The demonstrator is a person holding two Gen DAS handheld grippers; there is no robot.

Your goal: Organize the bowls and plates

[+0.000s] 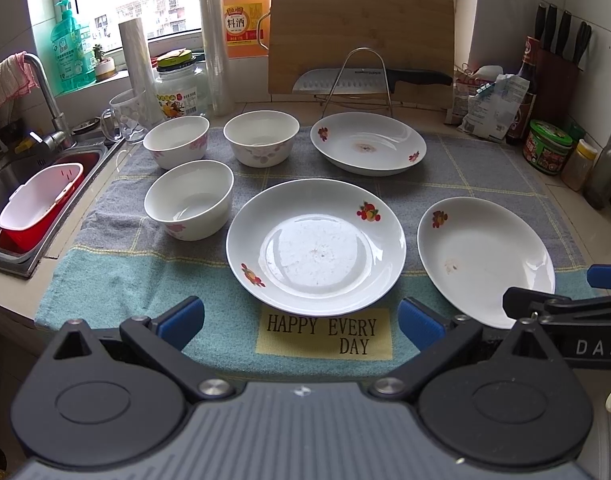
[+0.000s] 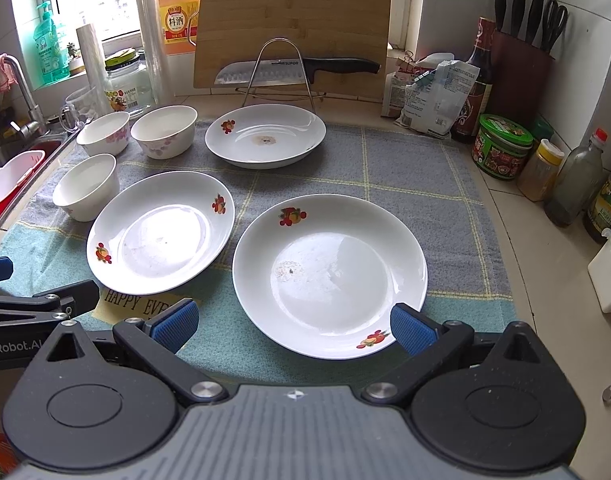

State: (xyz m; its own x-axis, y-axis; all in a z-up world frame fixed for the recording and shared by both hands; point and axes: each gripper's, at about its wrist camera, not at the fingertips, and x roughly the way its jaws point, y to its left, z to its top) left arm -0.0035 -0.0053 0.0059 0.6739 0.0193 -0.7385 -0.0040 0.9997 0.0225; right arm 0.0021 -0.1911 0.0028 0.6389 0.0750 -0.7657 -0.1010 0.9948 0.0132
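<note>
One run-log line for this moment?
left gripper: open, empty | right gripper: open, empty | three plates, three bowls: separate on cloth, unstacked

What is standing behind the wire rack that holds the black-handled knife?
Behind the wire rack with the black-handled knife a bamboo cutting board leans upright. The board's lower middle is partly covered by them; whatever is behind the board is hidden.

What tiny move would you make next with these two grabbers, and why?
Probably ease the open right gripper forward so one finger slips under the near plate's rim: all three plates lie apart, unstacked, and this one is nearest.
</note>
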